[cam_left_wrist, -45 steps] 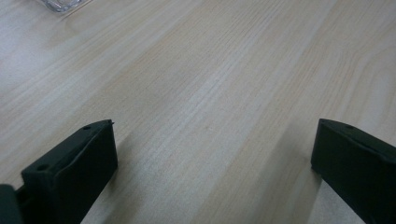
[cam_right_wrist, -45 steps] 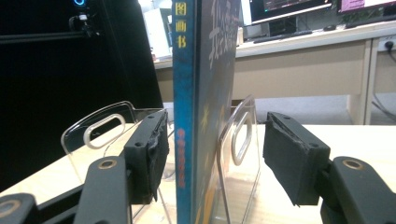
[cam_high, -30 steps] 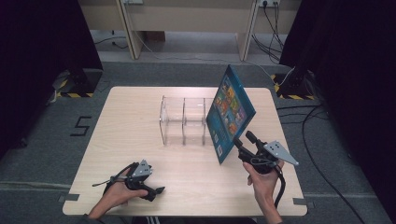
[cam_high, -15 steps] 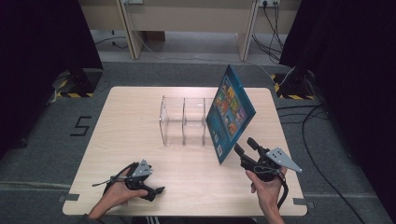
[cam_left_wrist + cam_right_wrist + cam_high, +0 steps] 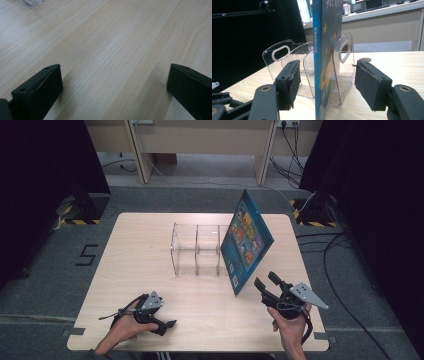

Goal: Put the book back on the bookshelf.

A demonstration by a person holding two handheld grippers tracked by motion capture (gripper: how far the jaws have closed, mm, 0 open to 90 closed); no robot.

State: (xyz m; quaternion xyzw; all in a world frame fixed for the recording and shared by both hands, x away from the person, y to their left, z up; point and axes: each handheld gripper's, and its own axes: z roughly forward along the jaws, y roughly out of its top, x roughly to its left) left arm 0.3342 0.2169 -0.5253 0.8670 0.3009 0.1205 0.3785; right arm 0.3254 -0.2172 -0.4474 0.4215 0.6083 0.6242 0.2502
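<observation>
Since a second ago the right tongs [image 5: 264, 284] have drawn back a little toward the person, away from the book [image 5: 246, 242], while the left tongs [image 5: 170, 325] have kept their place low on the near left of the counter [image 5: 135, 250].

Now the book stands in the right end slot of the clear rack [image 5: 196, 251], leaning over to the right so that its cover faces up and outward and its near bottom corner sticks out past the rack toward the right tongs. In the right gripper view its spine [image 5: 316, 60] rises between the two spread jaws, with air on both sides; nothing is pinched. The left tongs are spread too, over bare wood.

It looks like a thin, glossy picture book: light, fairly stiff across the cover, but slick, and likely to flex or swing if gripped at one corner. A hold on the spine edge, low and near the middle, would probably steady it best. The rack's walls are thin and clear plastic, so a sideways push on the book could shift or tip it.
</observation>
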